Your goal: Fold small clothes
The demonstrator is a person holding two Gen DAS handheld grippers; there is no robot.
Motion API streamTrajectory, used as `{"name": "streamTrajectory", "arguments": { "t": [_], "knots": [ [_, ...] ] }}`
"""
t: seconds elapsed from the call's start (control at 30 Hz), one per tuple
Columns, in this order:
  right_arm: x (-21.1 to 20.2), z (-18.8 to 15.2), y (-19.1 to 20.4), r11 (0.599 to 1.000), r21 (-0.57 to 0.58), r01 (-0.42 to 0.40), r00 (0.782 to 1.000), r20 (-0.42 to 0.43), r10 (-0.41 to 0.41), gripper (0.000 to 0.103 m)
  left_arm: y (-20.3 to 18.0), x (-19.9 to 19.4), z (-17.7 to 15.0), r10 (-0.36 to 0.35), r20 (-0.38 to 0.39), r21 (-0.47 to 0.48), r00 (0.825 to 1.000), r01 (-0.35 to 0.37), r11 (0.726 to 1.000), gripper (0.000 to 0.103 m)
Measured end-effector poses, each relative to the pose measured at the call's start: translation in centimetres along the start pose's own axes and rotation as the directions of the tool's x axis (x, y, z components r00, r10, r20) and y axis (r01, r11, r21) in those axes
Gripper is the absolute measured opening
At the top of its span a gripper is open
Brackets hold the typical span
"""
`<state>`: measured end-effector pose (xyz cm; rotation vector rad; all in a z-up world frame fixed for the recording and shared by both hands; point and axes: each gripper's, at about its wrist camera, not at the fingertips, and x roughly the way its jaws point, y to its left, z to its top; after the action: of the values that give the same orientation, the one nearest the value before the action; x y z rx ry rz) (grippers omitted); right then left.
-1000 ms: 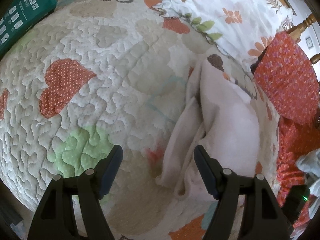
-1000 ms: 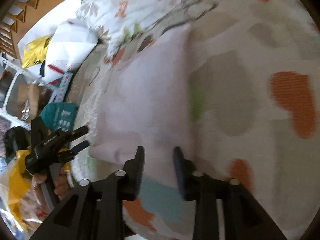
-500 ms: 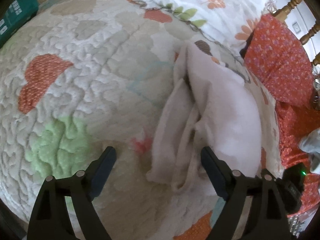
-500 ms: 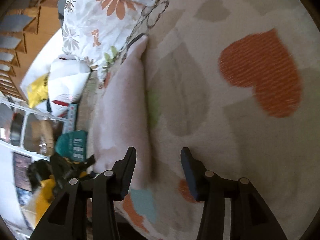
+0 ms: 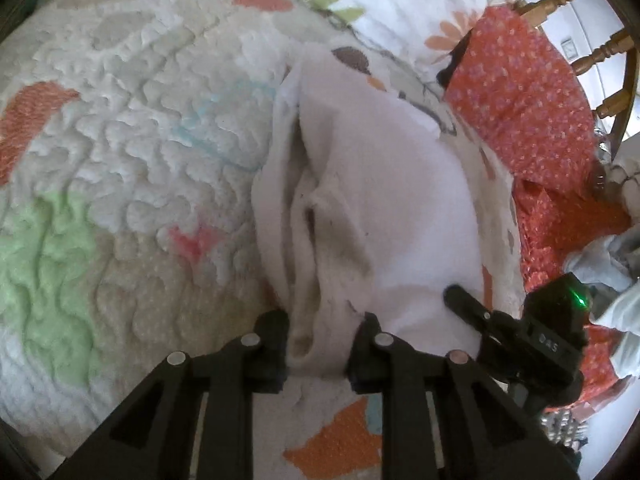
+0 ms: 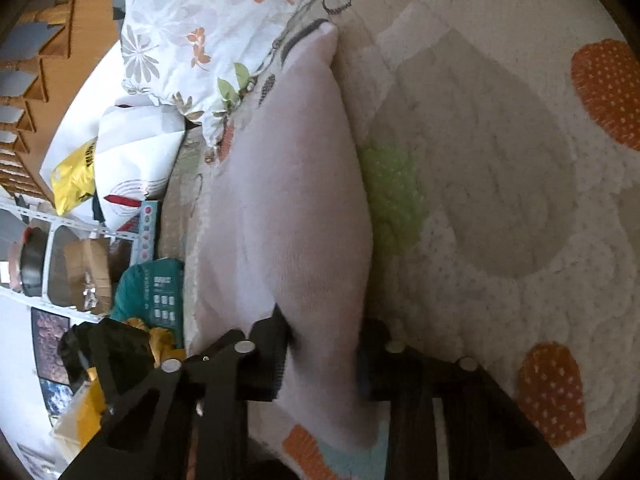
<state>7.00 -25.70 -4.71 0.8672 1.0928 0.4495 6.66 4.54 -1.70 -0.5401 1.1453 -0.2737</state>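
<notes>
The left tool (image 5: 320, 344) is matt black plastic: two angular, open-framed fingers (image 5: 272, 344) ending in flat pads, each arm carrying round silver rivets at its pivots. The right tool (image 6: 324, 356) has the same black triangular frame and silver pivot pins. Seen from the left wrist, its black body bears pale lettering and a small glowing green light.

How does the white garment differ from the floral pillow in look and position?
The white garment is plain; the floral pillow has orange flowers and leaves. The garment lies creased, near both grippers; the pillow lies farther away, past the garment's far end. Both rest on the quilt.
</notes>
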Motion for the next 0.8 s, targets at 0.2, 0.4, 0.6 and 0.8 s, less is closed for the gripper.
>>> {"name": "streamTrajectory", "arguments": {
  "t": [0.2, 0.4, 0.6, 0.8],
  "knots": [
    [-4.0, -4.2, 0.1, 0.991, -0.126, 0.05, 0.998, -0.034, -0.055, 0.019, 0.9, -1.3, -5.3, 0.033, -0.025, 0.029, 0.999, -0.033, 0.999, 0.022],
    [-7.6, -6.6, -0.7, 0.975, -0.206, 0.086, 0.996, 0.008, -0.086, 0.028, 2.4, -3.4, -8.4, 0.098, 0.066, 0.036, 0.993, -0.1, 0.994, 0.056],
    [-13.7, -2.9, -2.0, 0.949, -0.13, 0.289, 0.936, 0.247, -0.251, 0.061, 1.7, -8.9, -10.8, 0.314, 0.4, 0.042, 0.861, -0.36, 0.932, 0.08],
    [-13.2, 3.1, -7.0, 0.605, -0.065, 0.794, 0.583, 0.369, -0.724, 0.063, -1.2, -13.3, -13.2, 0.406, 0.62, -0.003, 0.671, -0.515, 0.857, 0.097]
  ]
}}
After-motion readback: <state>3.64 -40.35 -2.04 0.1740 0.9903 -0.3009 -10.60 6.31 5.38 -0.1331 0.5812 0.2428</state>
